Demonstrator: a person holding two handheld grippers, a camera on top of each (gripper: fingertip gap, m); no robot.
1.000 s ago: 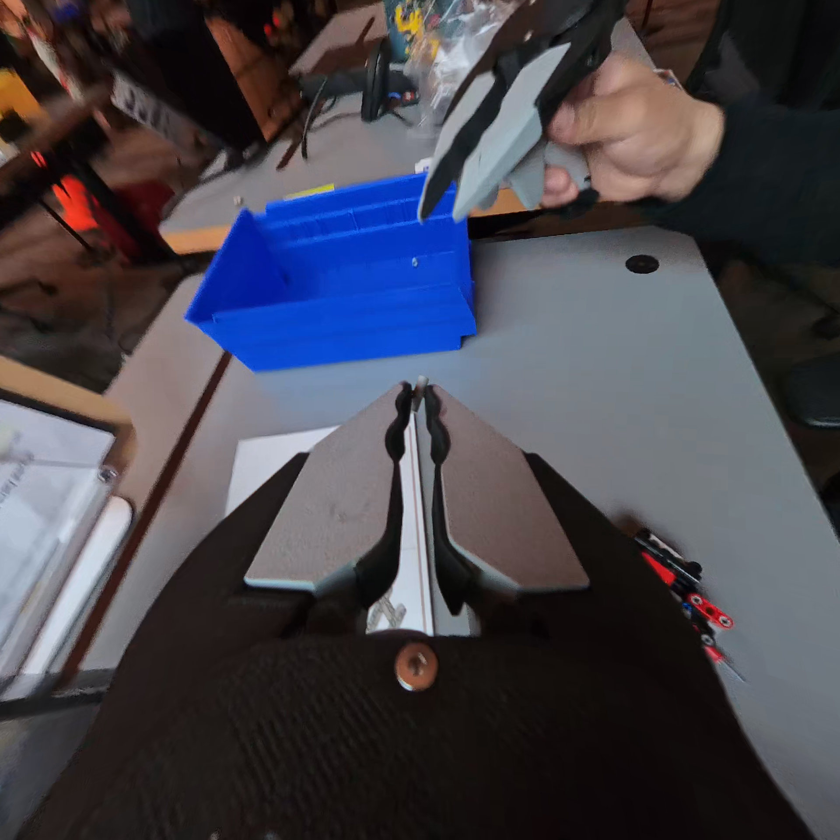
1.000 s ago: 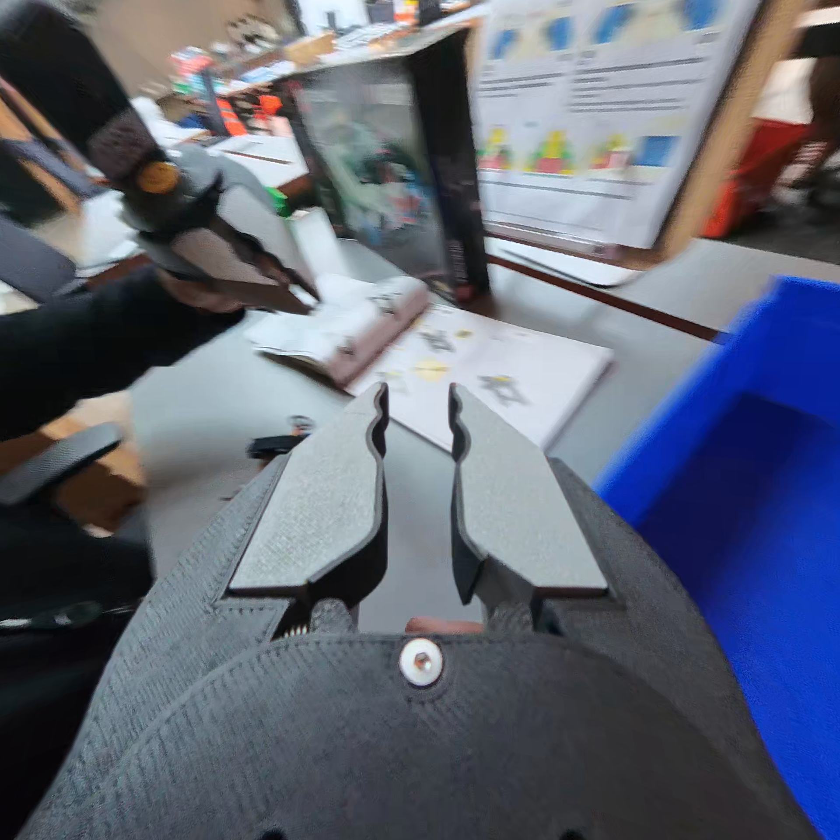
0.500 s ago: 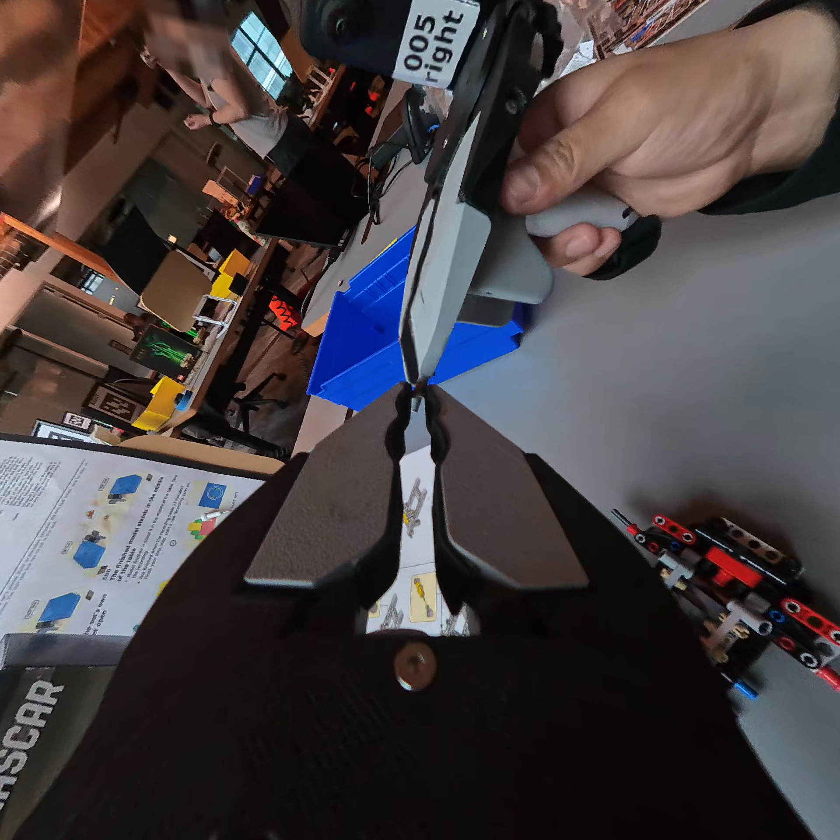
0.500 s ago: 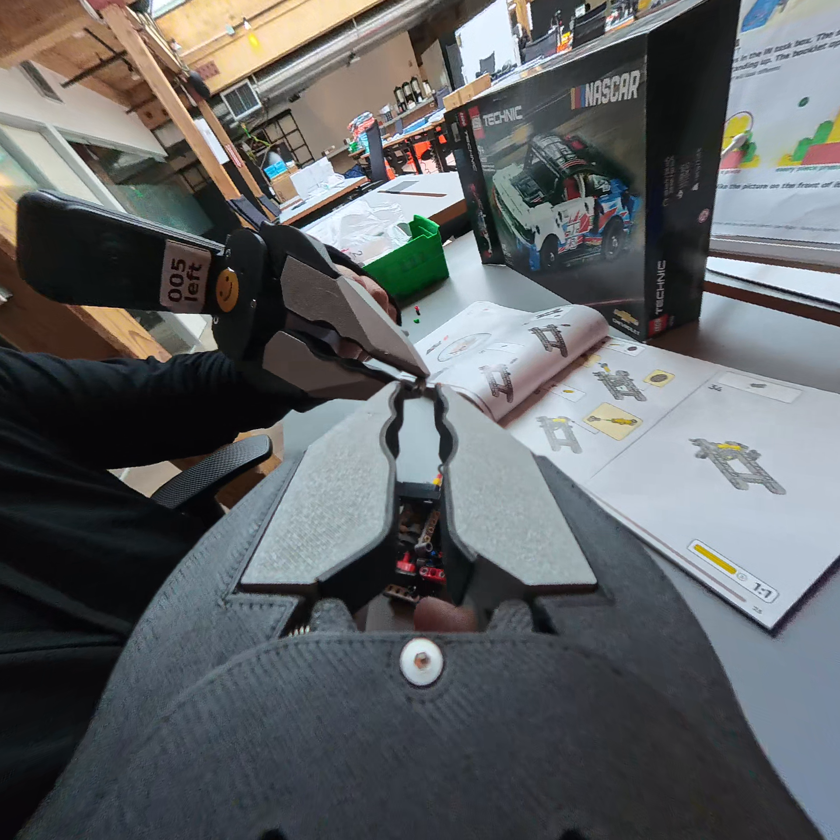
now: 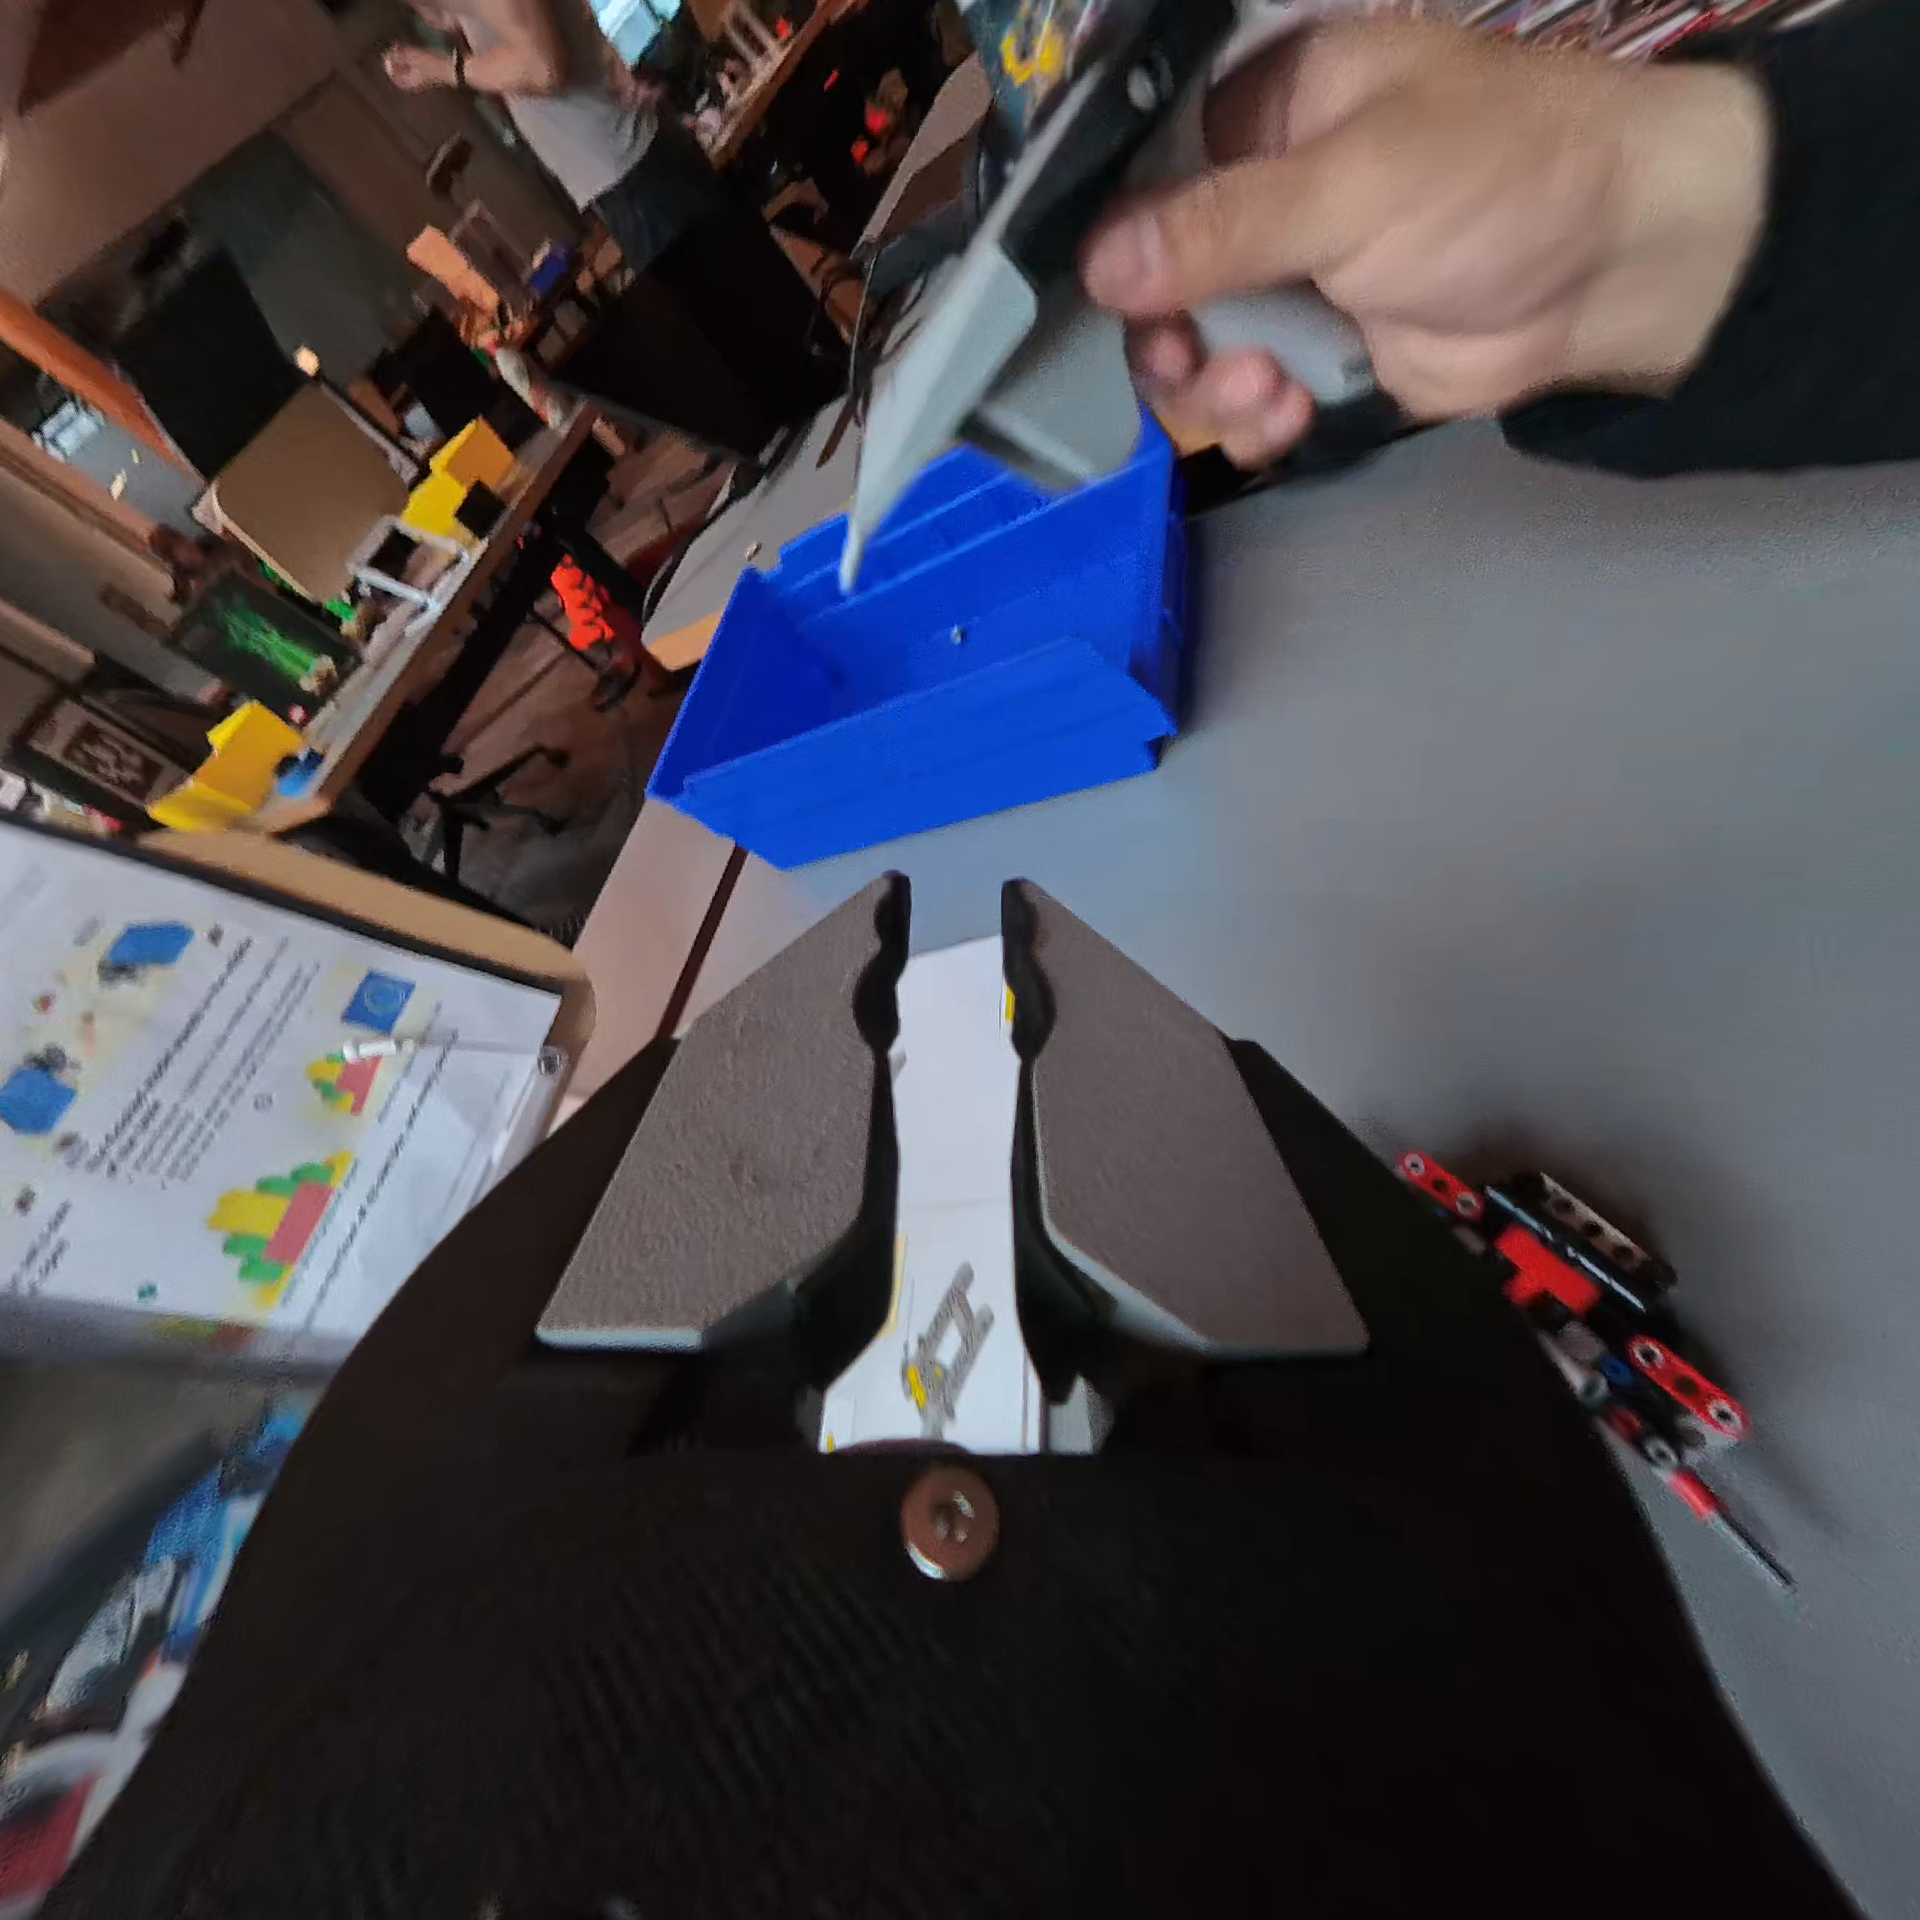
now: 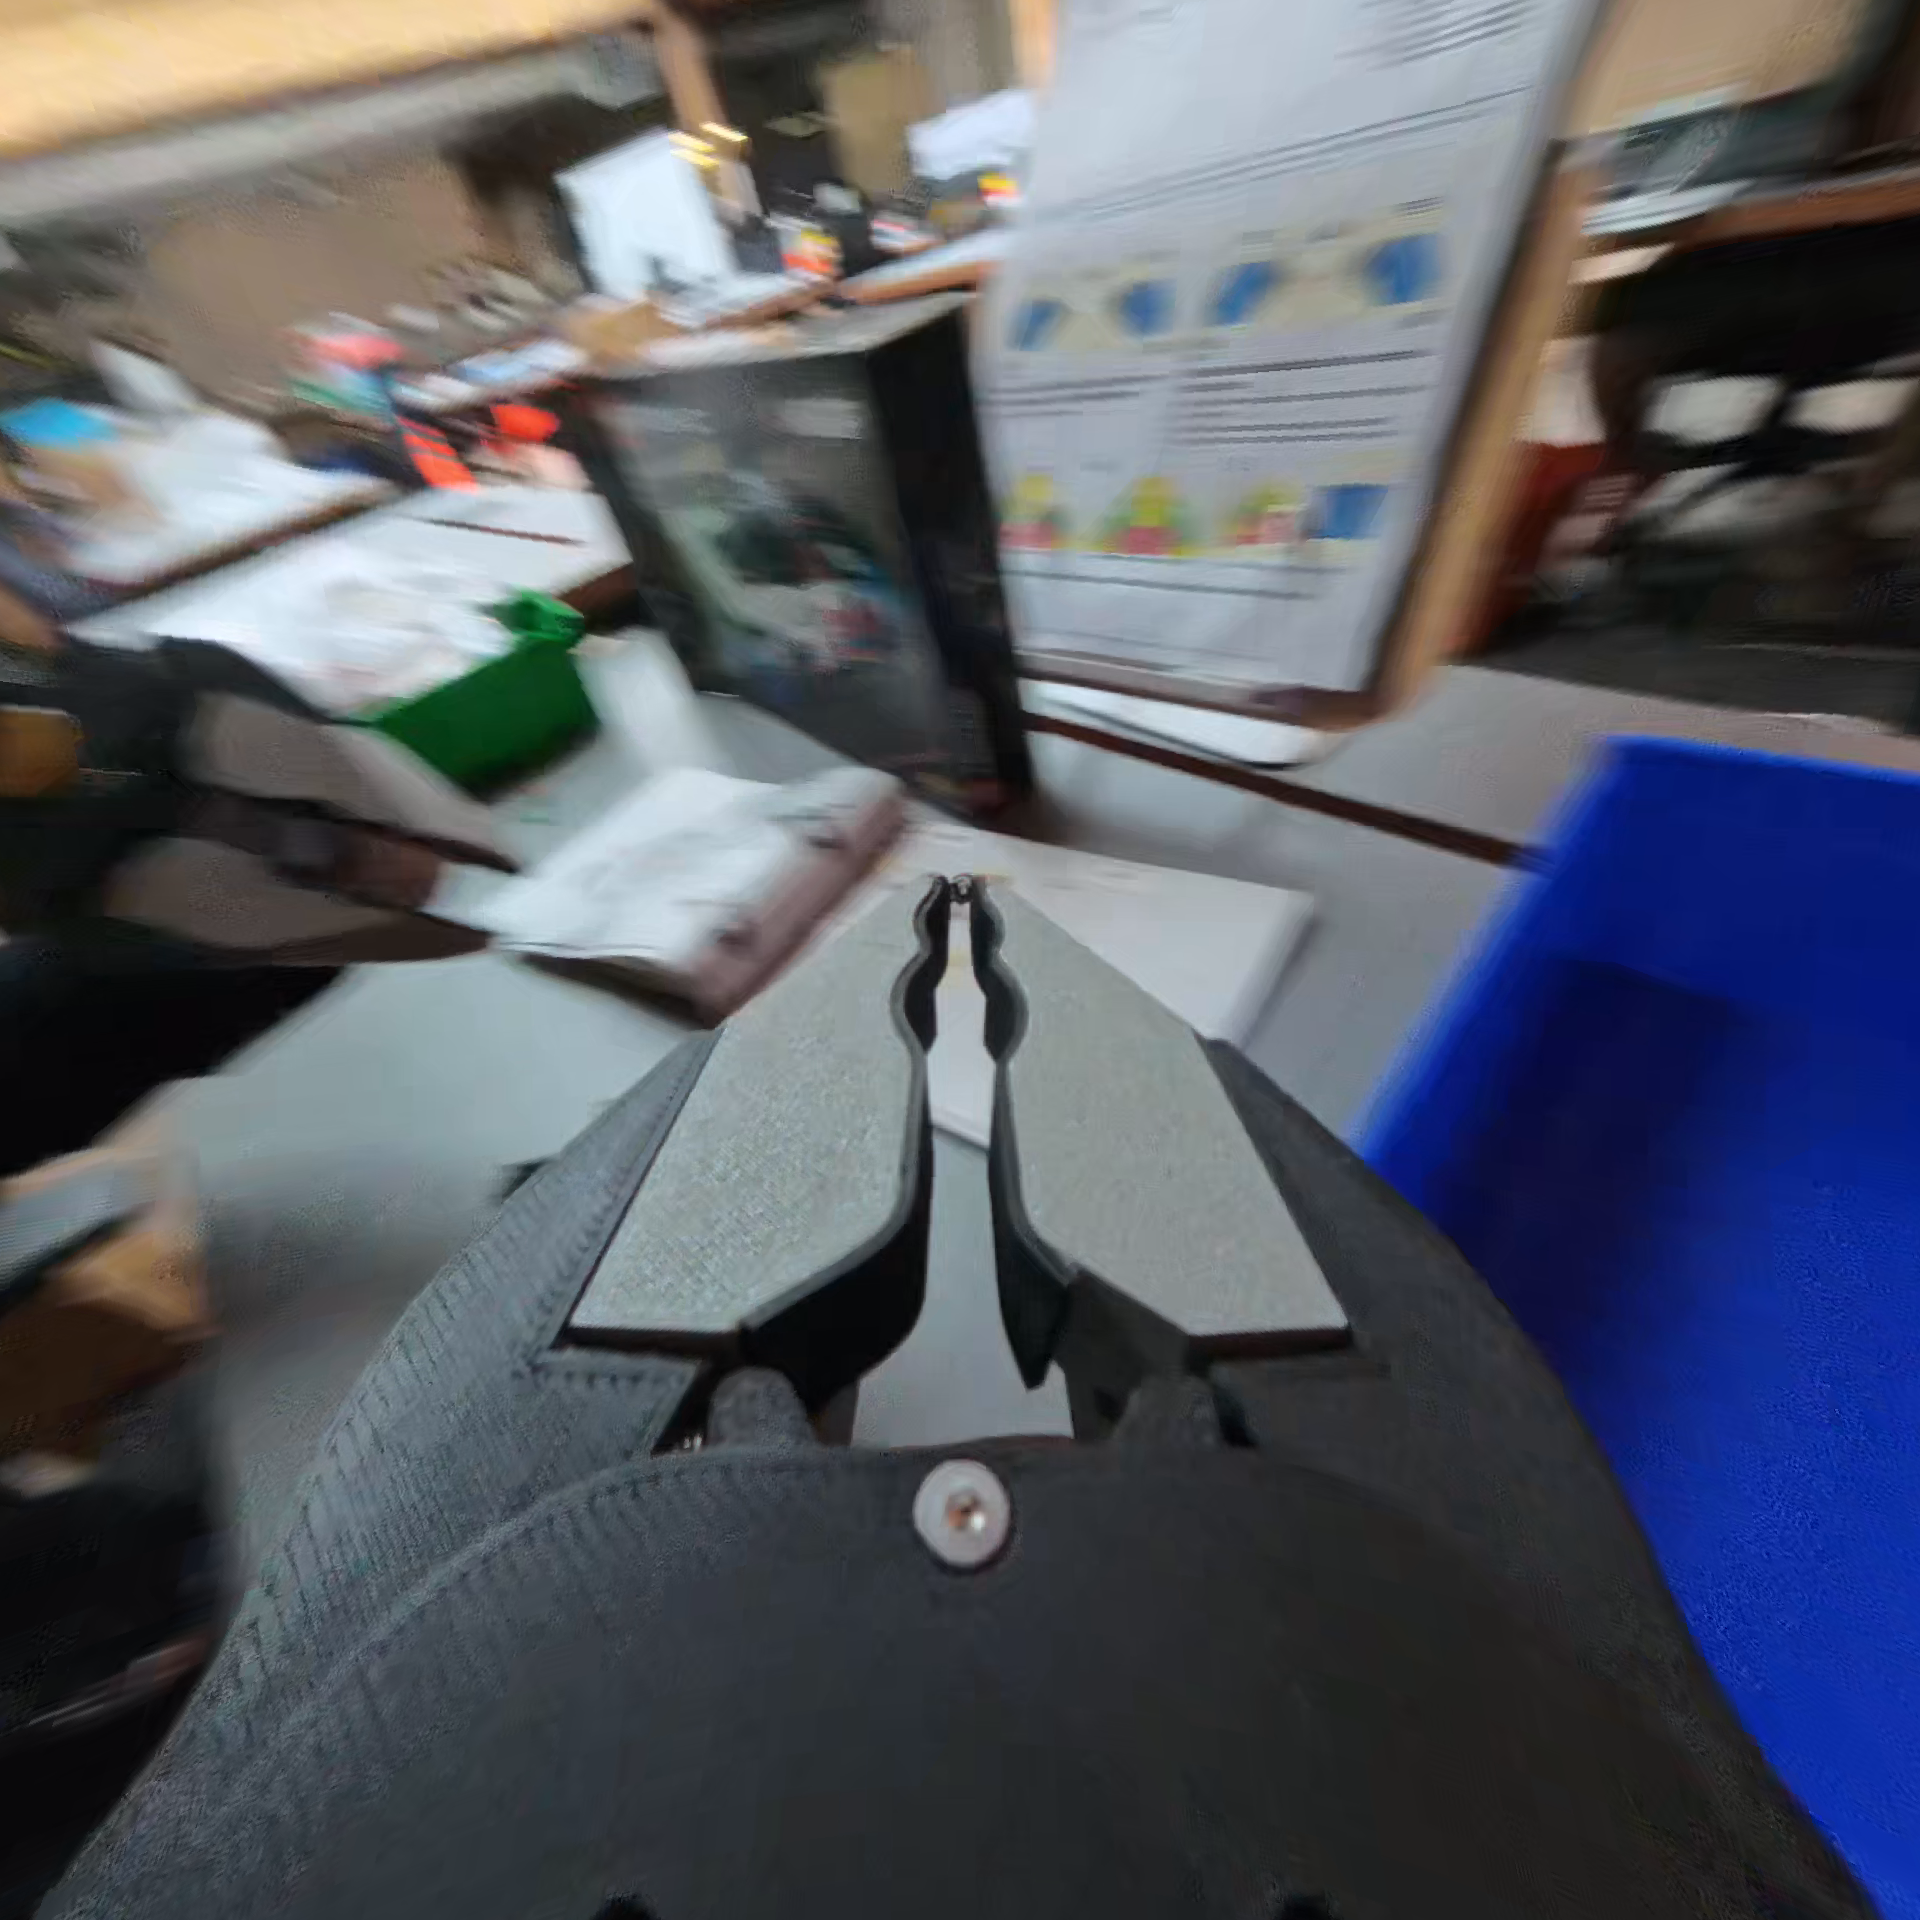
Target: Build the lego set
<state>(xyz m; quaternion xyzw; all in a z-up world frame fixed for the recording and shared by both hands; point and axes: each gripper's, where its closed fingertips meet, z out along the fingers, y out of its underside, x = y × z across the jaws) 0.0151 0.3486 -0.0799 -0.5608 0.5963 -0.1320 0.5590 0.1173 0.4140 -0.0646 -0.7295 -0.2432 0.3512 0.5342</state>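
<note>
I am looking first at the blue bin (image 5: 935, 707), sitting on the far part of the grey table (image 5: 1507, 831); a small pale speck is lying on its floor, and I cannot tell what it is. In the right wrist view the bin (image 6: 1683, 1195) is filling the right side, and the part of its inside that I see is showing only blue. A green bin (image 6: 488, 696) is standing far left, its contents too blurred to read.

My left gripper (image 5: 951, 894) is hanging released, its fingers apart with nothing between them, over a white instruction sheet (image 5: 951, 1195). My right gripper (image 6: 957, 888) is nearly clenched, and its tips are pinching a tiny dark piece (image 6: 960, 882); I cannot tell what kind. In the left wrist view that gripper (image 5: 852, 571) is pointing down at the bin, gripped by a hand (image 5: 1455, 208).

The lego build (image 5: 1579, 1299), red and black, is lying on the table near right, just beside my left gripper's body.

An open booklet (image 6: 707, 883), a dark set box (image 6: 821, 561) and a framed poster (image 6: 1226, 395) are standing further back. Behind them desks, yellow bins (image 5: 457, 488) and a person (image 5: 561, 94) are crowding a blurred room.
</note>
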